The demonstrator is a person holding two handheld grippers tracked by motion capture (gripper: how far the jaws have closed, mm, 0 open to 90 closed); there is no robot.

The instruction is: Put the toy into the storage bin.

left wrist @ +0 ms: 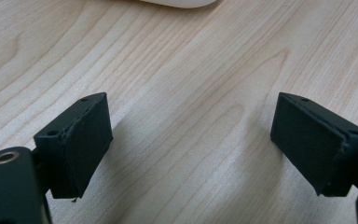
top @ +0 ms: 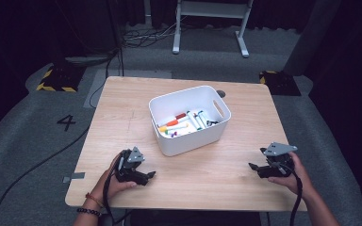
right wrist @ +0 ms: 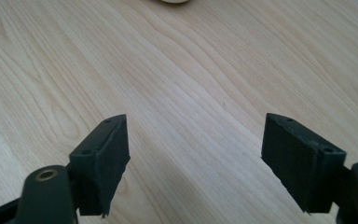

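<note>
A white plastic bin (top: pixel 215 128) stands in the middle of the light wooden table (top: pixel 122 113) and holds several coloured markers (top: pixel 184 122). My left gripper (top: pixel 150 176) rests low over the table near the front left, held by a hand, its jaws open with bare wood between them. In the left gripper view that left gripper (left wrist: pixel 191 140) stands wide apart over the wood grain. My right gripper (top: pixel 253 167) sits near the front right, also open and holding nothing. The right gripper (right wrist: pixel 196 154) in its own view spans bare table.
The bin's bottom edge (left wrist: pixel 177 3) peeks in at the top of the left gripper view. Beyond the table lie grey carpet, cables (top: pixel 146 35), a white frame's legs (top: pixel 209 28) and yellow-black marked blocks (top: pixel 56 80).
</note>
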